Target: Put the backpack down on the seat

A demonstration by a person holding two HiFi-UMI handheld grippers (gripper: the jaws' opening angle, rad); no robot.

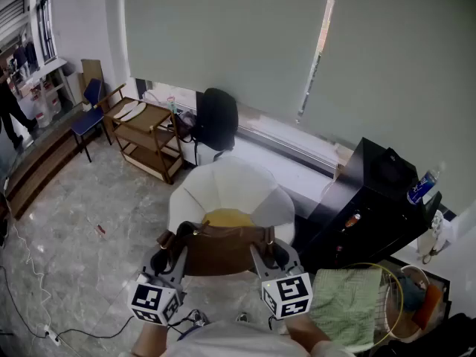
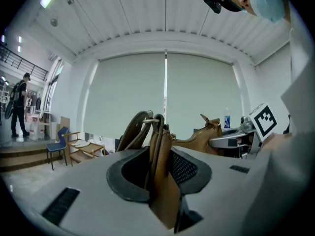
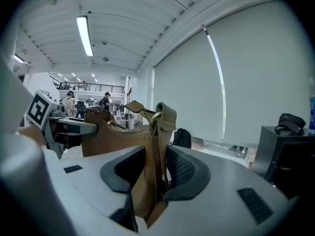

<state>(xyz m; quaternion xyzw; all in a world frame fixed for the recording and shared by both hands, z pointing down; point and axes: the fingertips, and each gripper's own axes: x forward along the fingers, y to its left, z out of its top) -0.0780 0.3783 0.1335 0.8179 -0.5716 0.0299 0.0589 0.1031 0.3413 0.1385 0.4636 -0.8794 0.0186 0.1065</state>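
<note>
Head view: brown backpack (image 1: 223,250) was held up between left gripper (image 1: 165,259) and right gripper (image 1: 277,257), at the near edge of the white chair (image 1: 223,184) with its yellow cushion (image 1: 228,218).

Left gripper view: the jaws were pinched narrowly on the backpack's leather side edge, with a metal ring (image 2: 151,121) above the pads.

Right gripper view: the jaws were likewise clamped on the opposite leather edge. The bag's body stretched away towards the other gripper.

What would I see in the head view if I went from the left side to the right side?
person → blue chair → wooden shelf → black bag → black cabinet
</note>
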